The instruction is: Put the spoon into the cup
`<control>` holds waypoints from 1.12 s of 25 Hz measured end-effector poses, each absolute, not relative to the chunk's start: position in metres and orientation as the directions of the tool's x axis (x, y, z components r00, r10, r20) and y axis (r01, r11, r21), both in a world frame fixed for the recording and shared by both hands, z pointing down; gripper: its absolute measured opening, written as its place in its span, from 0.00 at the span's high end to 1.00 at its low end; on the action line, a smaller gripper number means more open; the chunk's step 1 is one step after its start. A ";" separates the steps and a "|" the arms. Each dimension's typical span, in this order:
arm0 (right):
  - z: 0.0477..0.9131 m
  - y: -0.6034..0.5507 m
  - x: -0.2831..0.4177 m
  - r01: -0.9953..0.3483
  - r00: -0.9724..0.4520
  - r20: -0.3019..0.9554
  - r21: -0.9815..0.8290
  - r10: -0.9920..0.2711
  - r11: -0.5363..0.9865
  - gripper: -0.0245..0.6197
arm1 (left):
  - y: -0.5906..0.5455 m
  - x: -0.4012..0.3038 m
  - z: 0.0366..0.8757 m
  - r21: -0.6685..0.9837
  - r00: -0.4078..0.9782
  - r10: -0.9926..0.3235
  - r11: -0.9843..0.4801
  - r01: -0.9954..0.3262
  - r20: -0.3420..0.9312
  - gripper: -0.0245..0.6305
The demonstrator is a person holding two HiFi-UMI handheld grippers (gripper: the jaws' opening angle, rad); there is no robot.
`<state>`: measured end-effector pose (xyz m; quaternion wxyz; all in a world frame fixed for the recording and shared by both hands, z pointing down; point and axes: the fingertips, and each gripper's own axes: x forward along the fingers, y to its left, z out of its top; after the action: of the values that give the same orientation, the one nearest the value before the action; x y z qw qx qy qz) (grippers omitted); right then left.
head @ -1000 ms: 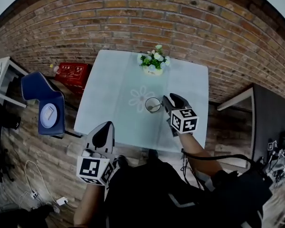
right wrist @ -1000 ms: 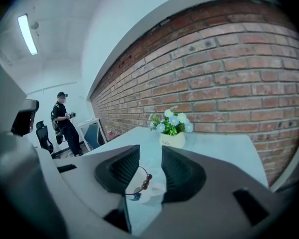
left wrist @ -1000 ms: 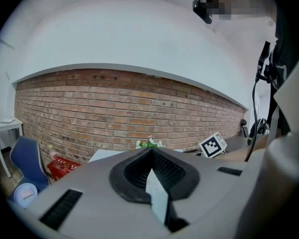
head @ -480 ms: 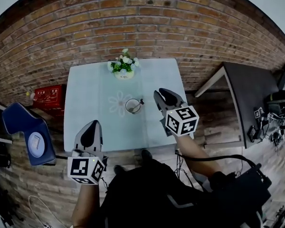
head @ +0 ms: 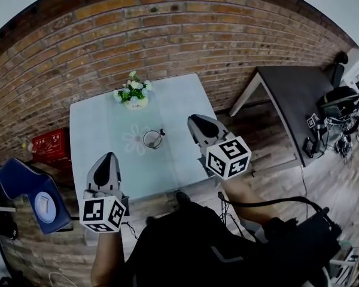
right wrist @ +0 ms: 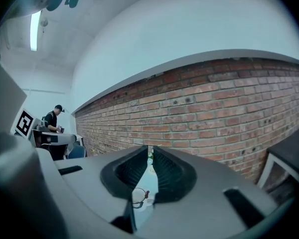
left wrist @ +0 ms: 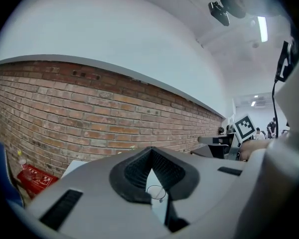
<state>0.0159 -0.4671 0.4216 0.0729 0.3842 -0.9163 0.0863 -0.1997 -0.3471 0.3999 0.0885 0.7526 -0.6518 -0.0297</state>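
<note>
A clear glass cup (head: 152,139) stands on the pale blue table (head: 96,130), and the spoon (head: 160,133) leans inside it with its dark handle end over the rim. My right gripper (head: 194,122) hovers to the right of the cup, well above the table. Its jaws have just been closing and now leave a narrow slit with nothing between them. In the right gripper view the cup (right wrist: 138,197) and spoon (right wrist: 146,193) show through that slit. My left gripper (head: 107,158) hangs at the table's near edge, shut and empty. The cup (left wrist: 156,192) shows below its tips.
A small pot of white flowers (head: 133,95) sits at the table's far edge. A red box (head: 48,143) and a blue chair (head: 33,196) stand to the left, a dark desk (head: 287,91) to the right. A person (right wrist: 52,118) stands far off.
My right gripper has lifted away from the cup to the right, and the spoon stays in the cup. The head view has swung, so the table sits further left. The left gripper shifted slightly.
</note>
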 end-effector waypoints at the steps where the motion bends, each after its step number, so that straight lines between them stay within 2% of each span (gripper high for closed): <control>1: 0.418 -0.464 0.019 -0.721 -0.690 0.195 -0.091 -0.697 0.687 0.89 | -0.348 -0.197 0.399 0.169 0.158 -0.985 -0.145 -0.975 0.070 0.95; 11: 0.399 -0.445 0.045 -0.778 -0.624 0.173 -0.047 -0.762 0.627 0.93 | -0.351 -0.181 0.395 0.161 0.212 -0.975 -0.201 -0.966 0.059 0.95; 28: 0.394 -0.436 0.042 -0.769 -0.634 0.165 -0.025 -0.756 0.639 0.93 | -0.339 -0.183 0.391 0.159 0.186 -0.981 -0.175 -0.972 0.055 0.95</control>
<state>0.0415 -0.4360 0.3937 0.0697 0.4221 -0.9027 0.0466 -0.1825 -0.3394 0.3912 0.0790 0.7660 -0.6373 -0.0299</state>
